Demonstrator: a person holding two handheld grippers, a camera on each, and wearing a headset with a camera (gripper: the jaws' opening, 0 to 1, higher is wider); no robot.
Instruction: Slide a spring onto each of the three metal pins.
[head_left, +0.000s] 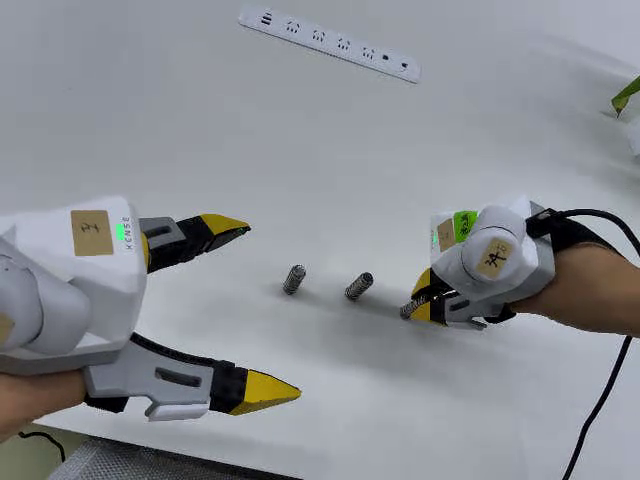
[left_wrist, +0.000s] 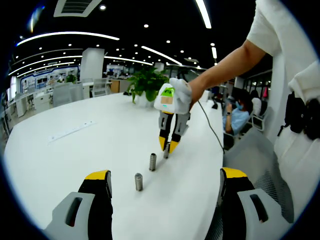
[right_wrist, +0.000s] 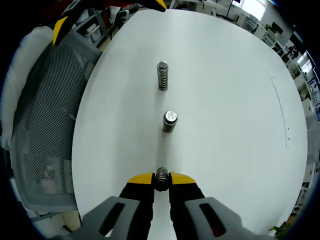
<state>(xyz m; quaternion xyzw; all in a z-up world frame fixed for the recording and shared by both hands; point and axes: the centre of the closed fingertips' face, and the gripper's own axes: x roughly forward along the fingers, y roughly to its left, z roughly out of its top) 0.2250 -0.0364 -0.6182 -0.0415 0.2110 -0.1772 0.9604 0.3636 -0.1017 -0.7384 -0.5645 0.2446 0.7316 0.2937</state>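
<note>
A spring (right_wrist: 161, 176) is being gripped between the closed jaws of the right gripper (head_left: 420, 307), low over the white worktop (head_left: 330, 150). A second spring (head_left: 359, 286) and a third spring (head_left: 294, 279) are standing in line beside it. The left gripper (head_left: 272, 312) is being held nearby, jaws wide apart.

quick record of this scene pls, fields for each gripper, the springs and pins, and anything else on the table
left gripper: open, holding nothing, over the near table edge
right gripper: shut on a spring, tips down at the table; cannot tell if a pin is inside
middle pin: upright, spring around it
end pin: upright, spring around it, apart from the middle pin
table: white
power strip: flat, far side
</note>
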